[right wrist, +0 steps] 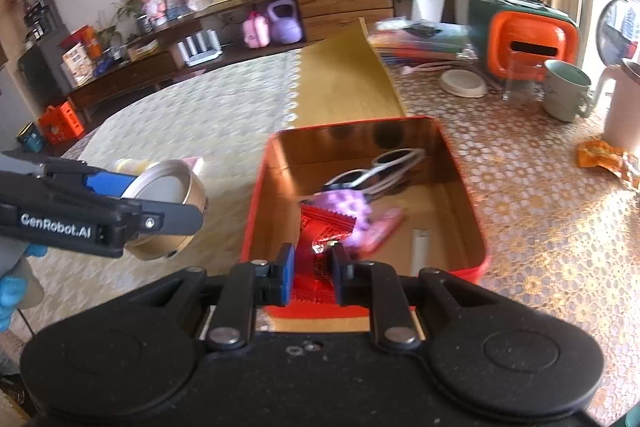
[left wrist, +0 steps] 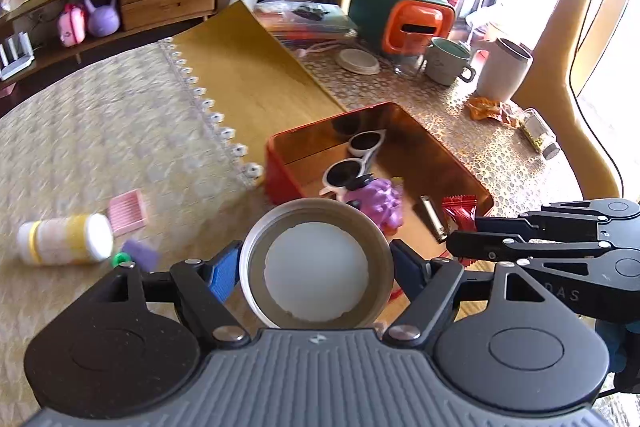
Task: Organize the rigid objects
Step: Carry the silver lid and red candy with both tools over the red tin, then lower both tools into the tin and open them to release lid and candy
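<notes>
Your left gripper clamps the round metal tin just short of the red box; your right gripper pinches a red packet over it. Sunglasses and purple toy are in; the white bottle and pink card remain on the table.

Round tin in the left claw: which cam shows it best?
Left wrist view. The round tin sits centred with its open mouth facing the lens, and the blue pads press on both sides. The right wrist view shows it only obliquely at the left edge, partly hidden behind the left claw's finger.
</notes>
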Available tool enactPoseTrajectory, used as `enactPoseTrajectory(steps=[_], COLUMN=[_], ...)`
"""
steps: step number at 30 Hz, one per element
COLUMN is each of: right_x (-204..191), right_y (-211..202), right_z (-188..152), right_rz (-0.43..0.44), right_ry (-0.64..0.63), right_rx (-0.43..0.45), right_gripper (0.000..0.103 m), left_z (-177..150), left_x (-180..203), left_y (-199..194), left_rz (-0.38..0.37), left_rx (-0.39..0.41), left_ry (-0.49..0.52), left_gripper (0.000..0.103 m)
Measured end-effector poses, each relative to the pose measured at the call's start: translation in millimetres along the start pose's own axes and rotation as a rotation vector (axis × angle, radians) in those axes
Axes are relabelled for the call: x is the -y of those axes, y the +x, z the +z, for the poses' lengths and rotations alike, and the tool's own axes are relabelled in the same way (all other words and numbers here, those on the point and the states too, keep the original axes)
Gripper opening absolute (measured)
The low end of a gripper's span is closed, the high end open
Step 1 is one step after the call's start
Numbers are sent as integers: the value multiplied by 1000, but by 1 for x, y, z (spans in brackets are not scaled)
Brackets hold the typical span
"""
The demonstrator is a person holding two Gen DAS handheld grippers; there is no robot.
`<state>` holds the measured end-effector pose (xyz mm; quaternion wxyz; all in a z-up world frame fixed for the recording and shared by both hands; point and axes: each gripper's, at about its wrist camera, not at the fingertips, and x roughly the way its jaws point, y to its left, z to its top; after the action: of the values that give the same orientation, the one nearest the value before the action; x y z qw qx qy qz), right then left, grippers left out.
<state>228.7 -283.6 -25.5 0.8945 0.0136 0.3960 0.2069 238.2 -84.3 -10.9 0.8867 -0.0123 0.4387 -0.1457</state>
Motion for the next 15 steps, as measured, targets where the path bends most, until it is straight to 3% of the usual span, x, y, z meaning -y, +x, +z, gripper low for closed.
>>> enactPoseTrajectory(steps=[11,15], right_x=[30,36], right_y=[16,26], right_z=[6,10], right_rz=[-47,-52], right_ry=[-2,-14], right_rx=[-15,-33], right_gripper=[18,18], left_z=[44,56], left_x=[28,34], left_y=[40,62], left_rz=[5,38], left_rx=[-4,-19], left_ry=[36,52], left_gripper=[78,78])
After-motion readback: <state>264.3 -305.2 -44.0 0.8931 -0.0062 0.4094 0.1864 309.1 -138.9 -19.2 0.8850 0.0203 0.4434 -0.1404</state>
